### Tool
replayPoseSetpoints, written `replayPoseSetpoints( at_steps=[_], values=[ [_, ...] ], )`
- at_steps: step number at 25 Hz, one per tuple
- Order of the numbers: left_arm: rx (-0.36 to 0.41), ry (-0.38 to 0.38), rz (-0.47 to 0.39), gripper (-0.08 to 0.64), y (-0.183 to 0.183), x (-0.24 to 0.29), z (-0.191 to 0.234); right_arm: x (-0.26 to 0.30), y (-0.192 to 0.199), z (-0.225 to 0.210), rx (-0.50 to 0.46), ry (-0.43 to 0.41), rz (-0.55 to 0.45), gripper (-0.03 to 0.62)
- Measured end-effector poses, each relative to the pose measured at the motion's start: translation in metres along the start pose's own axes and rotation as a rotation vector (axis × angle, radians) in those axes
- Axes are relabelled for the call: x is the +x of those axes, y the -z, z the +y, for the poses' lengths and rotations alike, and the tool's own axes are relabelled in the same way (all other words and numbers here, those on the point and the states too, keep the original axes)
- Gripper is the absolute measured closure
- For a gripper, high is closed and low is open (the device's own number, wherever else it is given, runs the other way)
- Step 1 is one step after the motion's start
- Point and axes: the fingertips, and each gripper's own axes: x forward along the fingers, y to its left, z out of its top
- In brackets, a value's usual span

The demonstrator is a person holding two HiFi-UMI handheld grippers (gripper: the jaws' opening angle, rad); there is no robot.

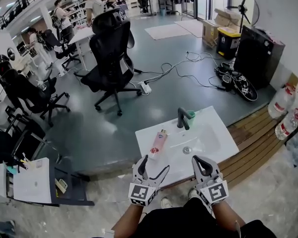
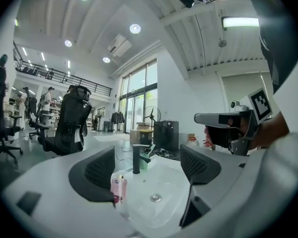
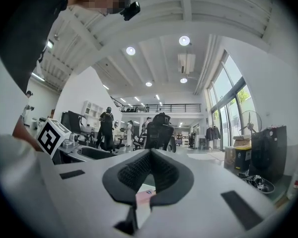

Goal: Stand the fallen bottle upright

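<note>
A pink bottle [image 1: 158, 144] with a pale cap lies on its side on the left ledge of the white sink [image 1: 218, 145]. My left gripper [image 1: 156, 163] hovers just in front of the bottle's near end, open and holding nothing. In the left gripper view the bottle [image 2: 118, 188] lies by the left finger's tip, between the spread jaws of that gripper [image 2: 149, 170]. My right gripper [image 1: 202, 163] hangs over the sink's front rim, shut and empty. In the right gripper view its jaws [image 3: 150, 157] meet, and a sliver of the pink bottle [image 3: 145, 197] shows below them.
A black faucet [image 1: 183, 118] stands at the sink's back edge with a green object [image 1: 190, 115] behind it. The drain [image 1: 187, 150] sits mid-basin. The sink rests beside a wooden platform [image 1: 253, 143]. A black office chair [image 1: 111, 51], floor cables and water jugs [image 1: 283, 100] lie beyond.
</note>
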Motion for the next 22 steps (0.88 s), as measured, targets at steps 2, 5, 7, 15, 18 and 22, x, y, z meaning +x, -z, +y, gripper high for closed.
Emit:
replayPoseSetpoints(
  at_steps=[2, 5, 7, 15, 18, 22],
  values=[
    [-0.003, -0.007, 0.012, 0.153, 0.003, 0.006, 0.006, 0.008, 0.005, -0.005, 0.007, -0.007, 0.008, 0.577],
    [-0.009, -0.020, 0.035, 0.153, 0.008, 0.021, 0.013, 0.024, 0.011, -0.018, 0.021, -0.025, 0.003, 0.577],
    [-0.016, -0.039, 0.044, 0.152, 0.010, 0.032, 0.019, 0.038, 0.013, -0.027, 0.036, -0.050, 0.005, 0.577],
    [0.000, -0.112, 0.099, 0.153, 0.015, 0.086, 0.043, 0.100, 0.011, -0.069, 0.062, -0.143, -0.011, 0.577],
    [-0.007, -0.122, 0.160, 0.153, 0.024, 0.108, 0.052, 0.118, 0.017, -0.083, 0.061, -0.182, 0.017, 0.577],
    [-0.047, -0.131, 0.232, 0.153, 0.046, 0.127, 0.063, 0.137, 0.018, -0.097, 0.080, -0.221, -0.003, 0.577]
  ],
)
